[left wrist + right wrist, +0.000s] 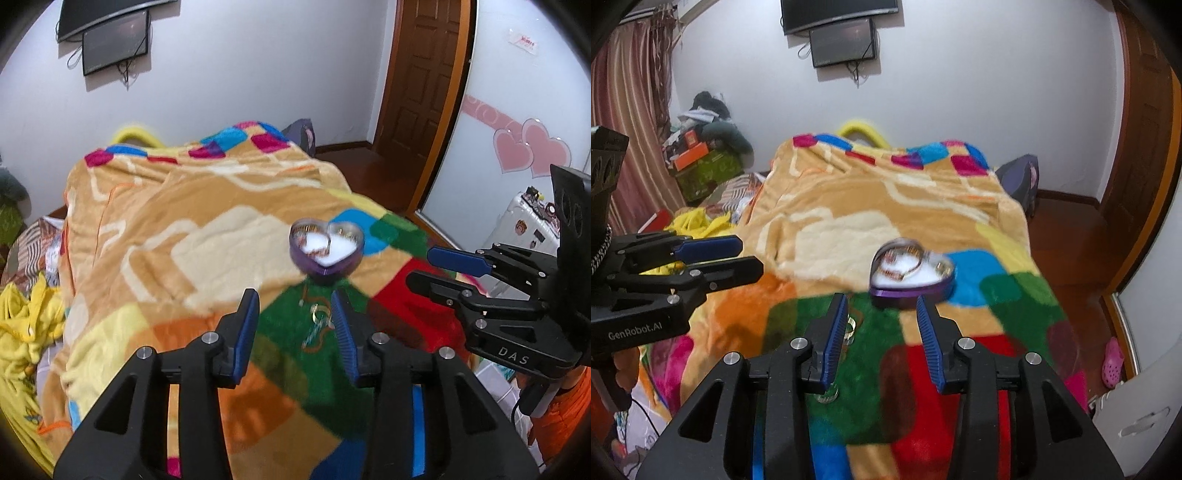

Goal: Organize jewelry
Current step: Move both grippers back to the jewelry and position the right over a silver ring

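Right wrist | heart tin [911, 286] holds bangles [900, 266] | both grippers' fingers [833, 339] spread; empty

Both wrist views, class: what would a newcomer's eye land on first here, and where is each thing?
The purple heart-shaped tin stands out, open on the patchwork blanket just ahead of both grippers, with bracelets on its white lining. Loose jewelry lies on the green patch before it, between the fingers of the open left hand-held gripper. The right hand-held gripper, also open, holds nothing.
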Motion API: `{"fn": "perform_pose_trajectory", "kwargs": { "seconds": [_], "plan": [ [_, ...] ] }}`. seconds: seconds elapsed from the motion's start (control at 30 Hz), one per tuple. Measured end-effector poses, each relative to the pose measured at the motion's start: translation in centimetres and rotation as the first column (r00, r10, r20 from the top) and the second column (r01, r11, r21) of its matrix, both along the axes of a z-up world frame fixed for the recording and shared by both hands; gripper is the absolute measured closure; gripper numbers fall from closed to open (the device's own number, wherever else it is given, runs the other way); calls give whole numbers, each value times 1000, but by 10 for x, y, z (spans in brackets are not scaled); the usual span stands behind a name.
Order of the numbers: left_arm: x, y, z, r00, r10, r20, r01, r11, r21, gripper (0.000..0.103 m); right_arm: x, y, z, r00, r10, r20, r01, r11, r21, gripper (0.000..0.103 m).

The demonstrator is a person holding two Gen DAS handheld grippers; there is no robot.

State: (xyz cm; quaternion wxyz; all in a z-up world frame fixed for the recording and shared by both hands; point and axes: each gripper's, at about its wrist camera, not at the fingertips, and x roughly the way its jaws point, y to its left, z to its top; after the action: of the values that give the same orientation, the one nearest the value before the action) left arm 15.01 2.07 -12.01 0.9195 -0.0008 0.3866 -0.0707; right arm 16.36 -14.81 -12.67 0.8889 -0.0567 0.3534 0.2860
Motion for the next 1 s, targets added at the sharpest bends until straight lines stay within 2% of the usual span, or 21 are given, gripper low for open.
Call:
{"fn": "perform_pose_trajectory", "kwargs": {
  "seconds": [0.27,0.57,0.77,0.87,1.0],
  "plan": [
    [-14,6,-30,997,8,-73,-6,1000,20,63,-15,12,-39,993,49,-103,-53,998,-42,68],
    [-18,10,-60,988,19,-152,-17,1000,13,63,-21,24,-68,973,108,-206,-118,992,-38,68],
    [-14,11,-72,983,23,-181,-21,1000,11,63,-24,23,-72,974,128,-187,-136,990,-30,68],
    [-9,9,-74,983,16,-185,-14,1000,11,63,-25,22,-73,975,141,-174,-149,988,-33,83],
    [2,5,-78,981,0,-194,1,1000,5,63,-21,18,-69,980,120,-158,-123,992,-5,83]
  ]
}}
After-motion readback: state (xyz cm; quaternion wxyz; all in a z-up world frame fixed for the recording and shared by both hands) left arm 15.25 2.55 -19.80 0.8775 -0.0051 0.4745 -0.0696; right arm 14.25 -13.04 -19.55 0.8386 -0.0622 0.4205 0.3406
